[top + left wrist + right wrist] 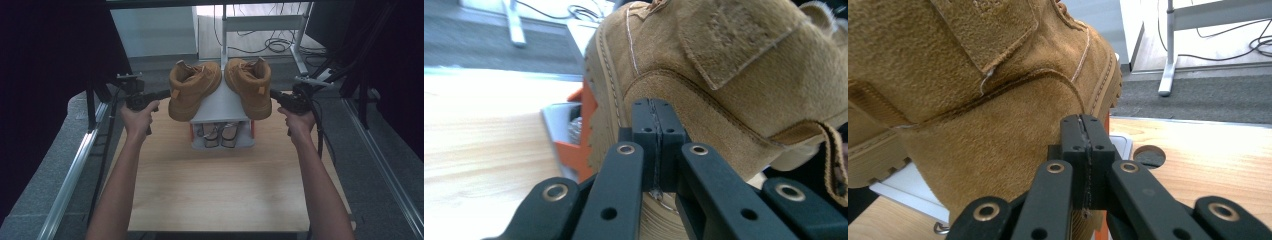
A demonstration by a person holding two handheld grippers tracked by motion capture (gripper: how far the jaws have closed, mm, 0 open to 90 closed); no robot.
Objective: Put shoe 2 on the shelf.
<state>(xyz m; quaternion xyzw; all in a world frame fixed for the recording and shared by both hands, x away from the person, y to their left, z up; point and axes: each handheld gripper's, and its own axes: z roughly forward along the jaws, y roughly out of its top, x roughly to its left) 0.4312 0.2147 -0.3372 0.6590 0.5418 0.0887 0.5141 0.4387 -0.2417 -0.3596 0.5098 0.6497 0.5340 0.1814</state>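
Both boots sit atop the little rack (222, 107), centre frame. Left gripper (165, 93) and right gripper (273, 93) have jaws pressed together against left boot (192, 87) and right boot (250, 85). Nudge evenly, slowly, so neither tips.

Grey carpet floor (45, 165), white desk legs (300, 47) — trailing cables (275, 45)

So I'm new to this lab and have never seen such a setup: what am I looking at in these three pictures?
A person holds a hand-held two-jaw tool in each hand: the left gripper and the right gripper. The high view looks down from above; the other two pictures come from cameras riding on each gripper. On the wooden table stands a small grey shoe rack with sandals on its lower shelf. On top sit the left boot and the right boot. Both grippers' jaws are shut and pressed against the boots' sides, gripping nothing.
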